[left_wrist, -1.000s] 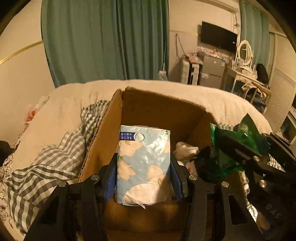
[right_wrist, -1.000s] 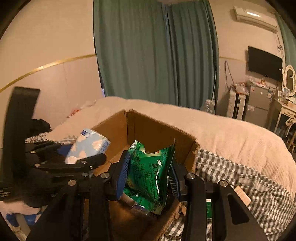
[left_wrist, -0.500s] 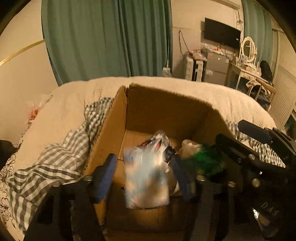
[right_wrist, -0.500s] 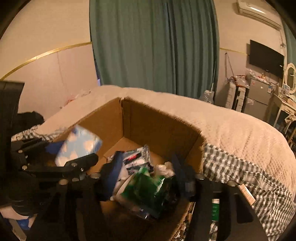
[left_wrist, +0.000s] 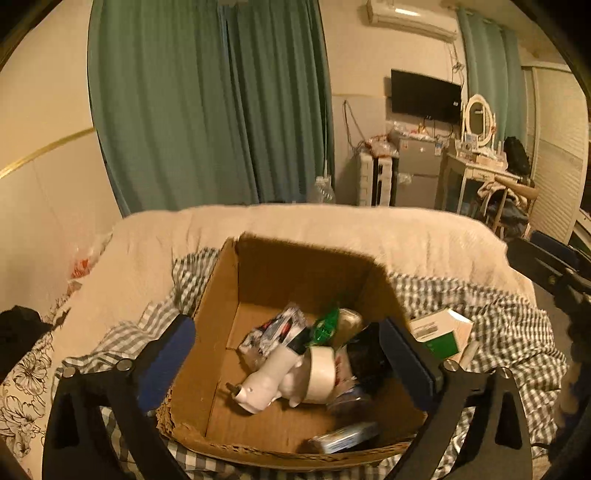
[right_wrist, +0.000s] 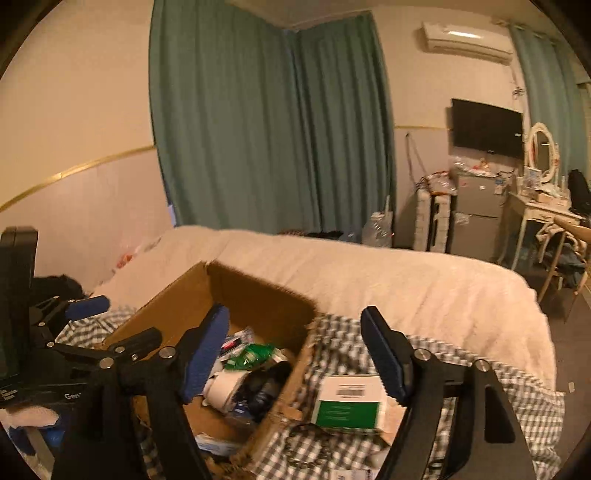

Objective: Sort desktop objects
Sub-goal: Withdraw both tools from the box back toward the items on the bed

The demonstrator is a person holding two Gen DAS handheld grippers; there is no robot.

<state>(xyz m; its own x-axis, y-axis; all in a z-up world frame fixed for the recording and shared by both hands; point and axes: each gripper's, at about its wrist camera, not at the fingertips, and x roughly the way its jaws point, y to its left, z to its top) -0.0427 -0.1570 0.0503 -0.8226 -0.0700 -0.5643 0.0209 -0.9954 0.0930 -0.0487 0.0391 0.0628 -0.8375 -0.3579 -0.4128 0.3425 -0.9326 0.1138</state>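
Above the open cardboard box [left_wrist: 221, 325], the left gripper [left_wrist: 291, 362] angled downward, blue pads spread wide, jaws just opened, nothing between them but the view of the box contents below. To its right, the right gripper [right_wrist: 299, 354] likewise tilted down, pads well apart, jaws also just opened, nothing clamped; poised over the box's right wall and the checked cloth [right_wrist: 480, 398].

Beneath, a bed [right_wrist: 406, 280] under a cream cover, with the gingham cloth draped across its near part and the box resting on it. Behind, teal curtains [left_wrist: 207, 110], a wall-mounted dark screen [left_wrist: 424, 96], an air conditioner [left_wrist: 410, 16] high on the wall, a small grey fridge [left_wrist: 417, 170], and a dressing table with an oval mirror [left_wrist: 476, 118].

Inside the box, jumbled together: a white animal-shaped figure [left_wrist: 266, 384] lying on its side, touching a roll of tape [left_wrist: 319, 373]; a green packet [left_wrist: 325, 325] behind these; a crinkled foil wrapper [left_wrist: 273, 332] beside it; a pale blue tissue pack [left_wrist: 343, 437] flat against the near wall. Dark items at the right side too blurred to name.

Outside the box, just beside its right wall on the cloth, a white-and-green carton [right_wrist: 351, 402], lying flat, framed between the right gripper's pads but below them and untouched.
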